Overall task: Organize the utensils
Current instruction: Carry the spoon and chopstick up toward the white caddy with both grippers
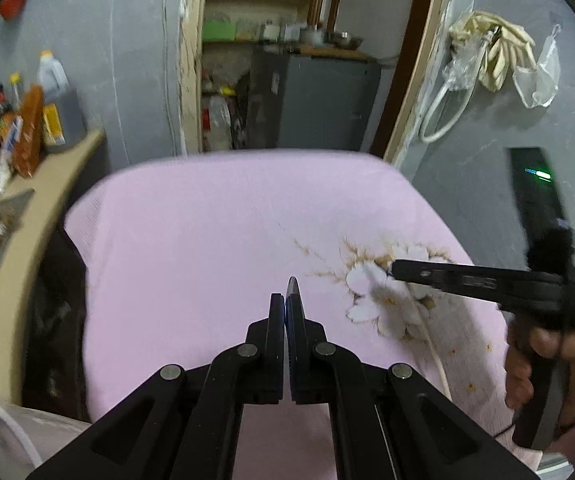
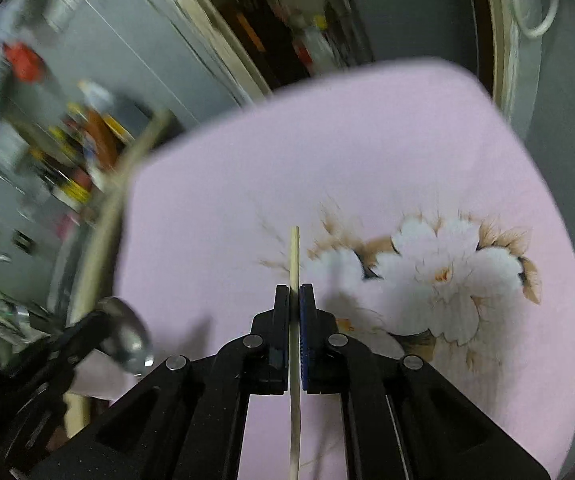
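In the left wrist view my left gripper (image 1: 285,300) is shut on a thin metal spoon handle (image 1: 292,285), seen edge-on, whose tip pokes out past the fingertips. The right wrist view shows that spoon's shiny bowl (image 2: 127,338) at the lower left, held by the left gripper (image 2: 83,330). My right gripper (image 2: 295,290) is shut on a pale wooden chopstick (image 2: 294,252) that runs straight through the jaws. From the left wrist view the right gripper (image 1: 397,269) hovers over the flower print with the chopstick (image 1: 435,344) trailing back under it. Both grippers are above the pink cloth (image 1: 191,240).
The pink cloth with a white flower print (image 2: 439,276) covers the table. A beige counter (image 1: 27,216) with sauce bottles (image 1: 3,128) stands at the left. A doorway (image 1: 287,80) opens behind, a black device with a green light (image 1: 535,184) at right, and a person's hand (image 1: 543,360).
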